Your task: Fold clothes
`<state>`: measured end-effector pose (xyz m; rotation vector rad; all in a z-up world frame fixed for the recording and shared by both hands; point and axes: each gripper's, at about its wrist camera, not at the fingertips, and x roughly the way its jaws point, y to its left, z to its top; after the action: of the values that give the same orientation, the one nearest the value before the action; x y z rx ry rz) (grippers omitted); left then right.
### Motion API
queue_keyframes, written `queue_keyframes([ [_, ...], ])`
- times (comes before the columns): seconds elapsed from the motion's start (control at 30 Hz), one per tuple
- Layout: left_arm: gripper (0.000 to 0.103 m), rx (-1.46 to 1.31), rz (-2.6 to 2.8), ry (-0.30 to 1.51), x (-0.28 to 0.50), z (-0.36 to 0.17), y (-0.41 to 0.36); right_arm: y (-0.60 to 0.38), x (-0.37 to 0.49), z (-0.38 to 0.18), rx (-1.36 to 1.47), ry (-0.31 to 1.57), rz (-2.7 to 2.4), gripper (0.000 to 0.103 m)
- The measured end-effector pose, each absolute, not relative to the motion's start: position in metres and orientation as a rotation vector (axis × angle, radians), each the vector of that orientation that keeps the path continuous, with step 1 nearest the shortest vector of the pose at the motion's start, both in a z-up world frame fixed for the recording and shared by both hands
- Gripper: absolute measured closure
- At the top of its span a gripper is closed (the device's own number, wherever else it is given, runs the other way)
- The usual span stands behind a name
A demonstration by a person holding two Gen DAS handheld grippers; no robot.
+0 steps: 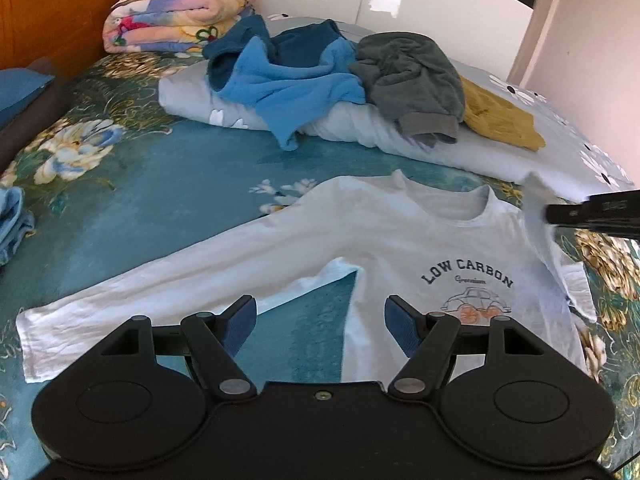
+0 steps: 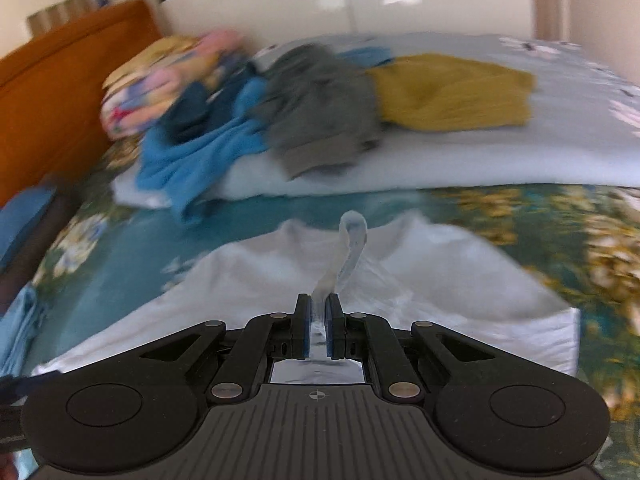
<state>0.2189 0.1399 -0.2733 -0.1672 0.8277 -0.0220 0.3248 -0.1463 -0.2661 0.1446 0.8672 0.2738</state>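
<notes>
Right gripper (image 2: pixel 318 320) pinches white shirt (image 1: pixel 400 240) sleeve; left gripper (image 1: pixel 320 316) wide, empty

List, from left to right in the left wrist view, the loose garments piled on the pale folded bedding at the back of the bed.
Blue fleece garment → grey sweatshirt → mustard-yellow knit.

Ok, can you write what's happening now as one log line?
step: folding white shirt | right tongs: shut on shirt sleeve, lifted | left tongs: open, empty, above shirt | pile of clothes: waiting
</notes>
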Motion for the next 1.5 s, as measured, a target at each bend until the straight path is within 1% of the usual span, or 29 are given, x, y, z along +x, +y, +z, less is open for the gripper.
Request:
queue_keyframes([
  [0.23,0.034,-0.192,0.001,0.837,0.222,-0.283,0.151,-0.095,0.331,-0.307,0.060,0.983,0.356,0.097],
  [0.5,0.034,-0.189,0.007,0.860,0.230,-0.295,0.152,-0.087,0.333,-0.340,0.026,1.068,0.370,0.096],
  [0.63,0.034,-0.200,0.018,0.860,0.238,-0.294,0.149,-0.094,0.332,-0.332,0.028,1.043,0.381,0.088],
  [0.7,0.034,-0.211,0.011,0.858,0.245,-0.292,0.141,-0.101,0.332,-0.322,0.038,1.025,0.412,0.074],
  [0.8,0.034,-0.225,-0.029,0.861,0.257,-0.292,0.121,-0.115,0.326,-0.306,-0.001,0.970,0.426,0.073],
  [0.9,0.034,-0.243,-0.089,0.883,0.270,-0.300,0.093,-0.145,0.322,-0.298,0.028,0.952,0.385,0.071],
  [1.07,0.034,-0.282,-0.154,0.976,0.291,-0.327,0.045,-0.201,0.313,-0.306,0.054,0.981,0.290,0.071],
  [1.23,0.035,-0.359,-0.103,1.026,0.302,-0.348,0.022,-0.244,0.303,-0.318,0.080,0.999,0.225,0.071],
  [1.27,0.040,-0.376,-0.091,1.035,0.304,-0.351,0.020,-0.249,0.302,-0.320,0.083,1.000,0.218,0.071],
  [1.3,0.041,-0.397,-0.078,1.039,0.305,-0.354,0.020,-0.257,0.302,-0.321,0.091,1.001,0.210,0.071],
  [1.33,0.045,-0.419,-0.061,1.041,0.306,-0.357,0.020,-0.264,0.301,-0.323,0.098,1.002,0.202,0.071],
  [1.37,0.051,-0.435,-0.044,1.044,0.307,-0.360,0.020,-0.269,0.301,-0.325,0.107,1.003,0.197,0.071],
  [1.5,0.054,-0.493,0.004,1.018,0.309,-0.364,0.021,-0.288,0.304,-0.332,0.122,1.013,0.184,0.071],
])
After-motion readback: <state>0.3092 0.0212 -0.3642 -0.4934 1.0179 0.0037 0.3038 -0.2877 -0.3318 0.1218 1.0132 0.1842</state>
